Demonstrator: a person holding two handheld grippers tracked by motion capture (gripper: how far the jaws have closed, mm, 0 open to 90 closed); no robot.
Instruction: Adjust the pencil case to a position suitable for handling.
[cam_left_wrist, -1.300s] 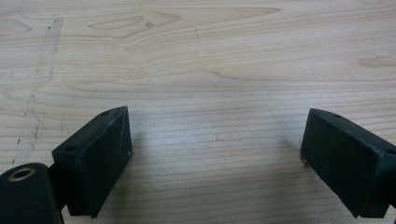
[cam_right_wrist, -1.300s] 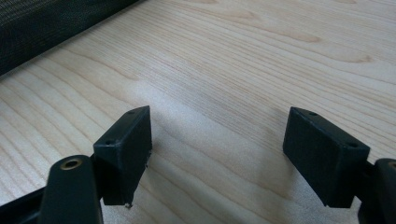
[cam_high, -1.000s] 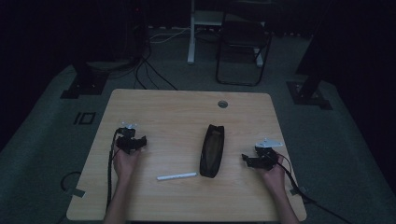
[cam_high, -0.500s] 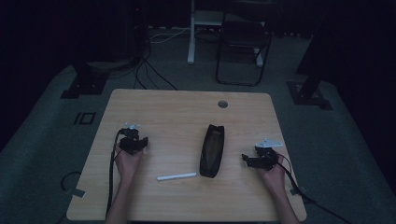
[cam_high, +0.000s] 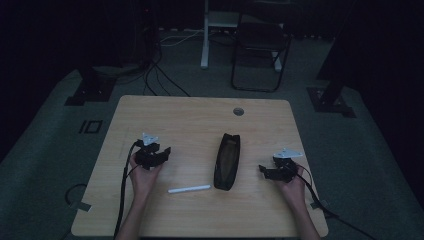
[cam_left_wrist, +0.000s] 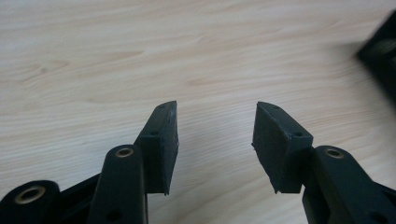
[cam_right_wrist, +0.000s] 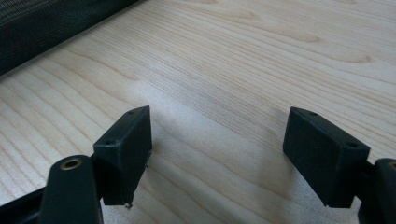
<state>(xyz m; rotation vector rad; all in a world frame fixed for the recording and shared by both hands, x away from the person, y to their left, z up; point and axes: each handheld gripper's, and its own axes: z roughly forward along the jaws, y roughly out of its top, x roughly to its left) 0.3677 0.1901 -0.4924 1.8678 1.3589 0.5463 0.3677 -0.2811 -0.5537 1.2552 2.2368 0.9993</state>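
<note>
left tool (cam_high: 162, 152) has shifted toward 3 o'clock since the earlier frame, jaws just been opening, nothing between them. high view: white pen (cam_high: 189, 189) lies on desk (cam_high: 200, 115) at 7 o'clock of the black pouch (cam_high: 227, 161), open for loading probably. left gripper view: half open over bare wood. right gripper view: right tool (cam_right_wrist: 219, 158) wide, empty, pouch at 10 o'clock.

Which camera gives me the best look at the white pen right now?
The high view: the white pen lies whole on the table, between the left gripper and the black pouch, touching neither. The left gripper view looks over bare wood with a dark edge at right; the right gripper view catches the pouch's mesh corner.
</note>
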